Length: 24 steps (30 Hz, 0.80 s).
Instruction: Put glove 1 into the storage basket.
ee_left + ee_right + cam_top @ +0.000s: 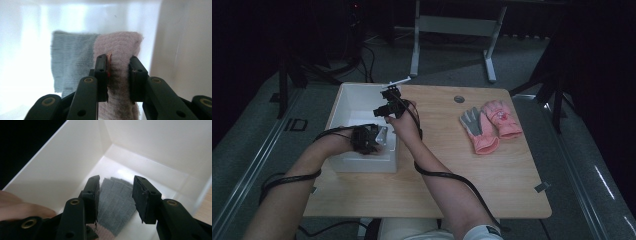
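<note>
A light wooden table point(437, 170) carries a white box point(343, 102) at its left, both forearms reaching in from the near edge. The left tool point(118, 75), low inside the box's near end, pinches the pink cuff of a grey-and-pink glove point(75, 60). Farther in, the right tool point(115, 198) angles down over the box, spread with nothing between, above the glove's grey fingers; two pink gloves point(492, 125) lie well apart at the right.
</note>
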{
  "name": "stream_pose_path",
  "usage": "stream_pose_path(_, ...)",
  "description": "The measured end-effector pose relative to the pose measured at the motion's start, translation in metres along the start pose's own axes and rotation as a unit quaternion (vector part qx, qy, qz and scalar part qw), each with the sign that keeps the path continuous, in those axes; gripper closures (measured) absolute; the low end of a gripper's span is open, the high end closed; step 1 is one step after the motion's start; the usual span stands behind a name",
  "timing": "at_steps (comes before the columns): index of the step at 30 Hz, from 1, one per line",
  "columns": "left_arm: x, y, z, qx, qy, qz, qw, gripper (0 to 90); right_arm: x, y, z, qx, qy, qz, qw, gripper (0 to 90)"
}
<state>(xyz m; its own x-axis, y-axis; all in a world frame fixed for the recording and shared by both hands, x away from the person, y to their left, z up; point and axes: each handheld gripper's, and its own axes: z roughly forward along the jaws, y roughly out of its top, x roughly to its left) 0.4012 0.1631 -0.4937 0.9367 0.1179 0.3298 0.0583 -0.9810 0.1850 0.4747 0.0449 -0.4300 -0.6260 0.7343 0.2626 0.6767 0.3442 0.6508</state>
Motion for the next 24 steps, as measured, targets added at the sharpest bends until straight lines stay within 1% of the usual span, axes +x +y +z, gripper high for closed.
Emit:
stream_pose_path(1, 0.000, 0.001, 0.002, 0.006, -0.006, 0.003, 1.0000, 71.2, -0.001, 0.000, -0.003, -0.002, 0.005, 0.003, 1.0000, 56.5)
stream_pose_path(2, -0.001, 0.002, 0.003, 0.009, -0.008, 0.000, 0.9999, 68.5, -0.003, 0.000, -0.005, -0.005, 0.010, 0.005, 0.9999, 55.9)
stream_pose_path(3, -0.001, 0.001, 0.004, 0.011, -0.011, -0.009, 0.9998, 66.0, -0.004, 0.000, -0.007, -0.006, 0.013, 0.005, 0.9999, 55.3)
stream_pose_path(4, -0.001, 0.001, 0.003, 0.009, -0.008, -0.009, 0.9999, 59.8, -0.005, 0.000, -0.010, -0.011, 0.012, 0.004, 0.9999, 54.6)
stream_pose_path(5, 0.000, 0.001, 0.000, 0.003, -0.003, -0.015, 0.9999, 55.0, -0.006, 0.000, -0.012, -0.013, 0.013, 0.003, 0.9998, 54.2)
stream_pose_path(6, 0.001, 0.000, -0.002, 0.003, -0.001, -0.020, 0.9998, 51.1, -0.008, 0.000, -0.016, -0.016, 0.016, 0.003, 0.9997, 53.8)
stream_pose_path(7, 0.002, -0.001, -0.006, -0.005, 0.004, -0.030, 0.9995, 48.4, -0.009, 0.000, -0.019, -0.018, 0.016, 0.001, 0.9997, 53.1)
stream_pose_path(8, 0.003, -0.002, -0.009, -0.007, 0.007, -0.030, 0.9995, 45.3, -0.011, -0.001, -0.024, -0.022, 0.018, 0.001, 0.9996, 52.6)
stream_pose_path(9, 0.004, -0.003, -0.015, -0.022, 0.007, -0.045, 0.9987, 45.0, -0.012, -0.001, -0.027, -0.024, 0.022, 0.003, 0.9995, 52.5)
stream_pose_path(10, 0.005, -0.003, -0.020, -0.029, 0.009, -0.052, 0.9982, 45.1, -0.015, -0.001, -0.033, -0.026, 0.027, 0.004, 0.9993, 51.8)
stream_pose_path(11, 0.006, -0.005, -0.027, -0.047, 0.006, -0.068, 0.9966, 45.0, -0.016, -0.002, -0.036, -0.029, 0.030, 0.003, 0.9991, 51.7)
stream_pose_path(12, 0.007, -0.005, -0.030, -0.049, 0.006, -0.070, 0.9963, 44.8, -0.019, -0.003, -0.044, -0.035, 0.033, 0.004, 0.9988, 51.3)
stream_pose_path(14, 0.006, -0.004, -0.036, -0.049, 0.013, -0.077, 0.9958, 44.3, -0.020, -0.005, -0.052, -0.041, 0.037, -0.001, 0.9985, 50.4)
stream_pose_path(16, 0.007, -0.004, -0.045, -0.060, 0.014, -0.090, 0.9941, 44.9, -0.022, -0.008, -0.062, -0.048, 0.040, -0.005, 0.9980, 50.2)
stream_pose_path(18, 0.007, -0.004, -0.053, -0.071, 0.013, -0.098, 0.9926, 45.3, -0.026, -0.012, -0.073, -0.058, 0.039, -0.007, 0.9975, 50.2)
stream_pose_path(19, 0.008, -0.002, -0.058, -0.080, 0.013, -0.104, 0.9913, 45.7, -0.028, -0.013, -0.077, -0.061, 0.039, -0.008, 0.9974, 50.1)
stream_pose_path(20, 0.008, -0.001, -0.061, -0.082, 0.012, -0.104, 0.9912, 45.9, -0.032, -0.016, -0.083, -0.064, 0.034, -0.011, 0.9973, 49.2)
stream_pose_path(22, 0.008, 0.002, -0.066, -0.085, 0.016, -0.106, 0.9906, 46.4, -0.036, -0.019, -0.090, -0.065, 0.033, -0.014, 0.9973, 47.9)
stream_pose_path(23, 0.009, 0.006, -0.071, -0.096, 0.013, -0.108, 0.9894, 46.8, -0.037, -0.021, -0.093, -0.065, 0.031, -0.015, 0.9973, 47.2)
stream_pose_path(24, 0.010, 0.009, -0.074, -0.099, 0.014, -0.109, 0.9890, 47.8, -0.041, -0.024, -0.098, -0.067, 0.027, -0.019, 0.9972, 46.6)
